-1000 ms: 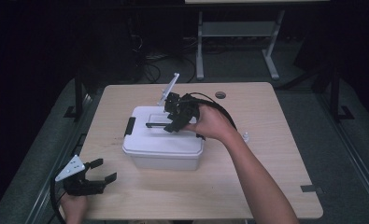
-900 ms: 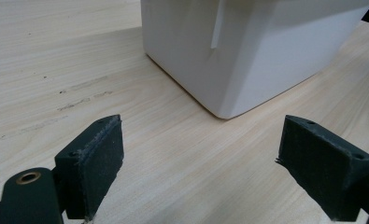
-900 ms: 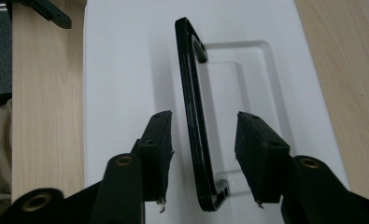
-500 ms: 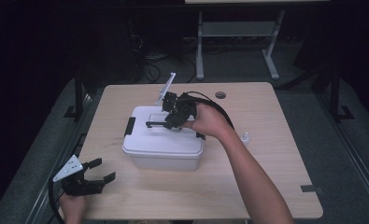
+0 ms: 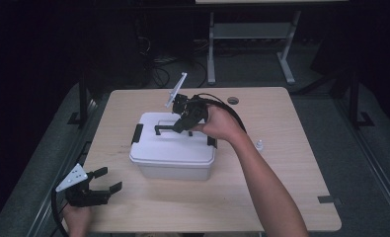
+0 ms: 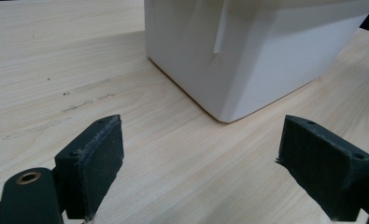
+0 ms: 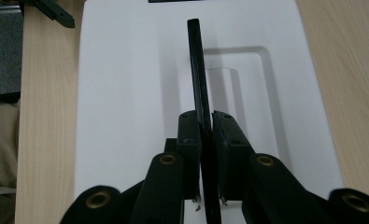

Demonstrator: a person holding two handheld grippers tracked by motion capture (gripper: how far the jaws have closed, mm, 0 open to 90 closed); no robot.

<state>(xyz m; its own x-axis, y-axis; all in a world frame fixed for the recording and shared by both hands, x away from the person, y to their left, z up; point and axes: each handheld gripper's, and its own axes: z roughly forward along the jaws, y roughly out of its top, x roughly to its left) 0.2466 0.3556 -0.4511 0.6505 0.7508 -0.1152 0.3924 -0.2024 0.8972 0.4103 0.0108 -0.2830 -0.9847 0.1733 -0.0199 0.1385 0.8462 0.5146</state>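
Note:
A white lidded box (image 5: 173, 153) stands mid-table, and its black carry handle (image 5: 164, 129) stands up from the lid. My right gripper (image 5: 182, 123) reaches over the lid from the right. Its jaws have just been closing and now pinch the handle. In the right gripper view the thin handle (image 7: 196, 60) runs edge-on between the pads of that gripper (image 7: 205, 126), above the white lid (image 7: 121, 93). My left gripper (image 5: 106, 180) rests open near the table's front left corner. In its own view the left gripper (image 6: 215, 158) holds nothing and faces a corner of the box (image 6: 247, 51).
A small white bottle (image 5: 259, 144) stands on the table (image 5: 281, 173) just right of the right forearm. Black latches (image 5: 137, 133) sit on the box's ends. A round cable hole (image 5: 233, 100) lies near the far edge. Dark floor and a metal frame lie beyond.
The right gripper's jaws have drawn together onto the box handle. Both hands stay roughly where they were.

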